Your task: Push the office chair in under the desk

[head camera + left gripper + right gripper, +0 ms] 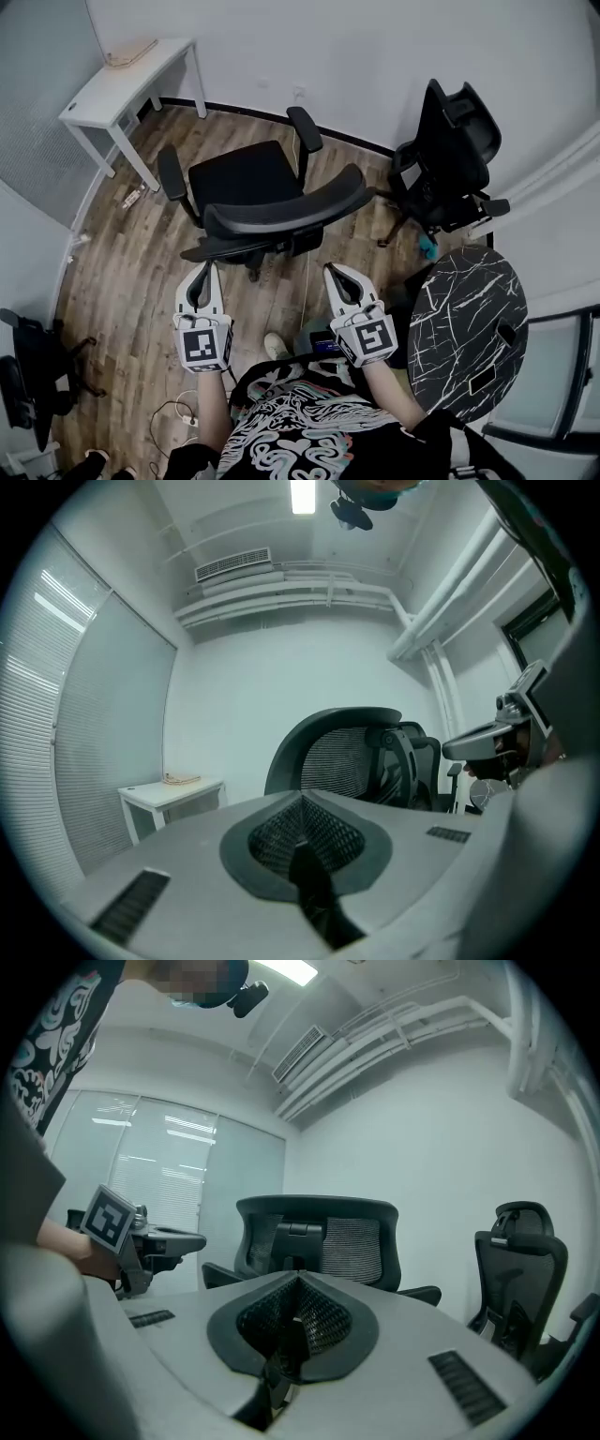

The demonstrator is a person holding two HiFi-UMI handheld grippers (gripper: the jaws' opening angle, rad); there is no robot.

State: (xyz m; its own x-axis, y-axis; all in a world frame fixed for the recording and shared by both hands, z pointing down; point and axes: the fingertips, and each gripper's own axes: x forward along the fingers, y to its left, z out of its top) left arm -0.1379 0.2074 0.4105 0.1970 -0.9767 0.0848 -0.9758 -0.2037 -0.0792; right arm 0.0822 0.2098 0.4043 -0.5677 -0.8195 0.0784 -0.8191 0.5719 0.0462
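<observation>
1. The left tool [204, 270] [302, 801] has its jaws pressed together and holds nothing.
2. The right tool [334, 273] [298, 1281] is likewise closed and empty.
3. Both tips point at the curved backrest of the black office chair [251, 192] [333, 752] [319, 1237]. They stop just short of it and do not touch it.
4. The chair stands on the wood floor [131, 272], its seat facing away from the person.
5. The white counter [117, 86] [169, 794] sits in the far left corner, well apart from the chair, with open floor between them.
6. A second black chair [450, 155] [520, 1260] stands to the right, and a round black table [469, 328] is beside the right tool.
7. Both forearms reach forward side by side, tools level, marker cubes facing up.
</observation>
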